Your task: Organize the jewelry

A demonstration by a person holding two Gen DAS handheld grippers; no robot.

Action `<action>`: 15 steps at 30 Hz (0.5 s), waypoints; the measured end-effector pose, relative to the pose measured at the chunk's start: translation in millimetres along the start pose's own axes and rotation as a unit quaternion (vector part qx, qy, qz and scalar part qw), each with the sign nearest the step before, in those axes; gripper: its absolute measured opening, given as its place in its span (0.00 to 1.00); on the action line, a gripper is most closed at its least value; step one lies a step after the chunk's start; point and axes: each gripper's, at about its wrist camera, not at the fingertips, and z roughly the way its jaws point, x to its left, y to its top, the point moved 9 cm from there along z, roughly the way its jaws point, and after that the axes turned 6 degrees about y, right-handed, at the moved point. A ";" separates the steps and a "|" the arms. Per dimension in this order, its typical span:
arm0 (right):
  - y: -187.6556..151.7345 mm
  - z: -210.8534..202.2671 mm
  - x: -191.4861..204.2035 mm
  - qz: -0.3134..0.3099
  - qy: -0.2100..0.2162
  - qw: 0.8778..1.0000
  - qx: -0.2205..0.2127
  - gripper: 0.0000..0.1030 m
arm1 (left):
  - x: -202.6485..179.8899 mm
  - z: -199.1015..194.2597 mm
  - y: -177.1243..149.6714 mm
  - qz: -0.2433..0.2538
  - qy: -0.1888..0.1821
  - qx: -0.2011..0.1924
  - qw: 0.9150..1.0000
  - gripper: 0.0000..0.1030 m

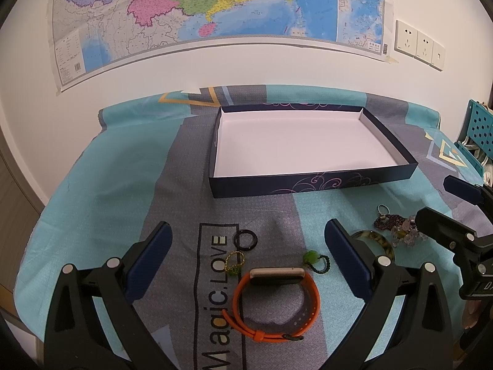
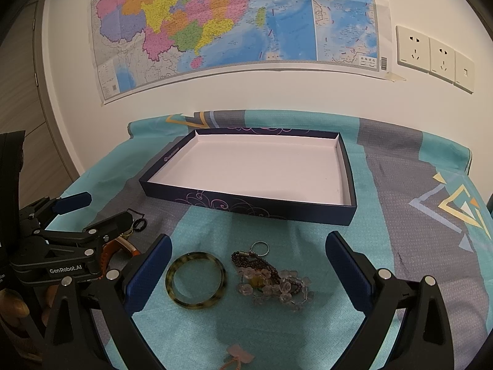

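A shallow dark blue box (image 1: pixel 311 182) with a white inside stands on the patterned cloth; it also shows in the right wrist view (image 2: pixel 246 205). My left gripper (image 1: pixel 248 237) is open above an orange-strapped watch (image 1: pixel 274 302), a black ring (image 1: pixel 245 239), a small gold-green ring (image 1: pixel 234 262) and a green bead charm (image 1: pixel 314 260). My right gripper (image 2: pixel 248 251) is open above a mottled bangle (image 2: pixel 196 279) and a pile of clear and dark bead bracelets (image 2: pixel 272 282) with a key ring (image 2: pixel 260 248). Nothing lies inside the box.
A map (image 1: pixel 200 9) and wall sockets (image 2: pixel 434 57) are on the wall behind the table. A teal perforated basket (image 1: pixel 477 135) stands at the right edge. A pink charm (image 2: pixel 238 356) lies near the front edge. The left gripper (image 2: pixel 101 215) shows at the left of the right wrist view.
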 end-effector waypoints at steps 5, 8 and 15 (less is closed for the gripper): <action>-0.6 -0.3 1.3 0.000 0.001 1.000 -0.001 0.94 | -0.2 0.1 -0.1 0.001 0.000 0.000 1.000 0.95; -0.6 -0.3 1.5 0.000 0.001 1.000 -0.001 0.94 | -0.7 0.2 -1.4 0.002 0.001 0.001 1.000 0.95; 0.8 -0.4 1.9 0.001 0.003 1.000 -0.001 0.94 | -0.4 0.3 -1.9 0.002 0.001 0.002 1.000 0.95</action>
